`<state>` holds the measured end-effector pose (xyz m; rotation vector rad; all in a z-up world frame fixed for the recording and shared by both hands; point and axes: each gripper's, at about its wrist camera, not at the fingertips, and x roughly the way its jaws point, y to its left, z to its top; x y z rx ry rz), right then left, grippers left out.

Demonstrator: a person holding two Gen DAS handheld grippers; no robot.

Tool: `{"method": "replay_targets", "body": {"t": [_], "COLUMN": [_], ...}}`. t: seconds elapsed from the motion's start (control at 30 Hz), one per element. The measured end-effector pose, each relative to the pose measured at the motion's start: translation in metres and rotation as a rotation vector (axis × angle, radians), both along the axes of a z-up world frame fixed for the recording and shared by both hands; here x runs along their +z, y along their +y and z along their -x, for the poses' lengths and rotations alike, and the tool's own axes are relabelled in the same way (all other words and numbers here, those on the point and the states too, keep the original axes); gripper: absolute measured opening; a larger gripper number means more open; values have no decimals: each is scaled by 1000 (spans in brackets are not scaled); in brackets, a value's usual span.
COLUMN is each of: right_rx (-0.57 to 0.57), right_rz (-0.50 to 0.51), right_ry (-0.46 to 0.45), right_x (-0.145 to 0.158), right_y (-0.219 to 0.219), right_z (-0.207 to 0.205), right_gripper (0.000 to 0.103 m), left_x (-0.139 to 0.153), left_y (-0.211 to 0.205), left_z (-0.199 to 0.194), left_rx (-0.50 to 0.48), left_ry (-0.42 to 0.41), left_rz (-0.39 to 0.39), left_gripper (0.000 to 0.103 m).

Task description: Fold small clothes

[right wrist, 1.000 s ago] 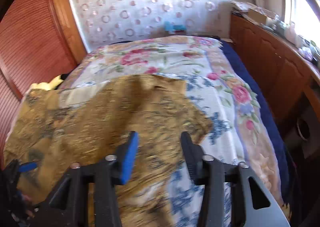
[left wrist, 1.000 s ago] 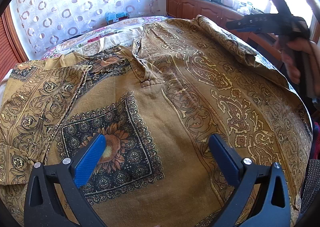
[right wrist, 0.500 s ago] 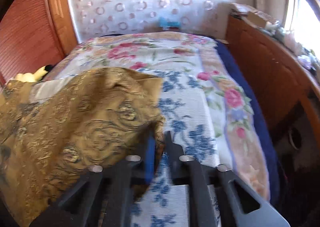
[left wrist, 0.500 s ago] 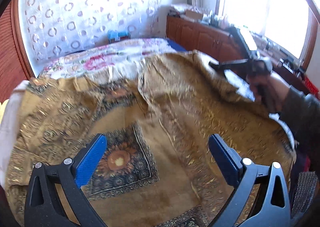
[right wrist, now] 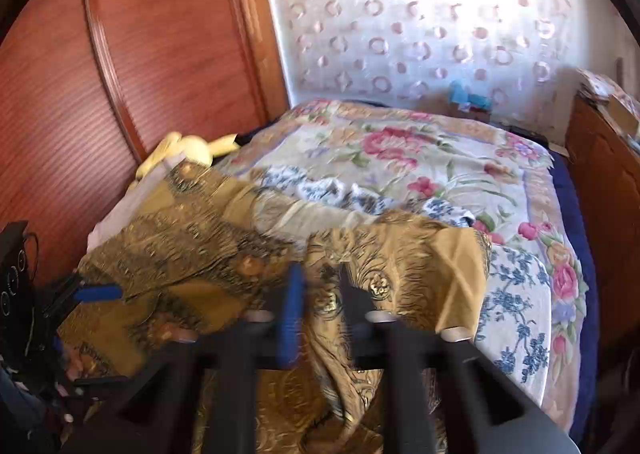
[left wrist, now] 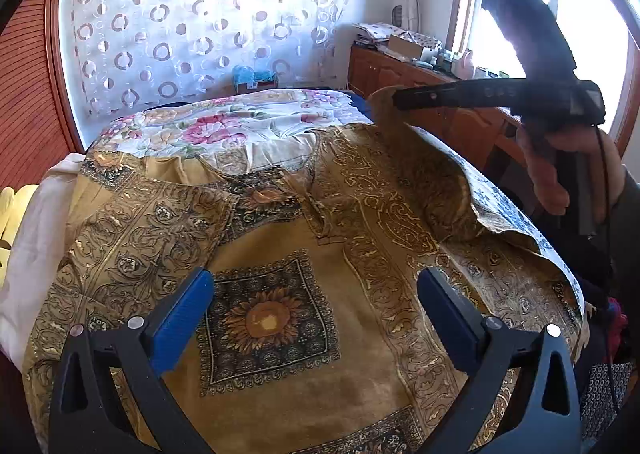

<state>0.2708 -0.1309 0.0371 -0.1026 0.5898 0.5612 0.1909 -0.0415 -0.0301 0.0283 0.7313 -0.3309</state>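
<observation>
A mustard-gold patterned top with a dark sunflower square lies spread front-up on the bed; it also shows in the right wrist view. My left gripper is open and empty, hovering above the garment's chest. My right gripper is shut on the garment's right sleeve and holds it lifted off the bed. In the left wrist view the right gripper shows at upper right with the sleeve hanging from it.
The bed has a floral bedspread, also shown in the right wrist view. A wooden wardrobe stands on the left, wooden cabinets with clutter on the right. A yellow soft toy lies by the wardrobe.
My right gripper closed on the sleeve and lifted it up and toward the garment's middle. My left gripper stayed open and pulled back and up a little.
</observation>
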Motion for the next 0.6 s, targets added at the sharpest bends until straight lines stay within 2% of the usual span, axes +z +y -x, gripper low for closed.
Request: {"method": "replay_targets", "body": {"t": [0.03,0.13,0.23,0.33,0.5,0.6], "right_rx": [-8,-55,-126,-193,-215,-200], "right_rz": [5,18,52,86,102,94], "right_ry": [-7,-24,1,49,105,121], "right_x": [2,-1,-10,-33,-65,-72], "right_y": [1,-8,-20,-37,-55,-57], "right_z": [2,10,22,31,57,78], "right_gripper": [48,48,48,48,48,48], "left_x": [0,-4,-10,-14,-21,-24], "left_y": [1,3,3,3,5,9], "left_z": [0,-1,-3,-4,-6,-7], "left_rx": [-1,4,4,3,12,22], "left_ry": [-1,1,12,18,31,36], "left_rz": [2,5,5,8,-2,0], "left_gripper": [102,102,102,102,102,102]}}
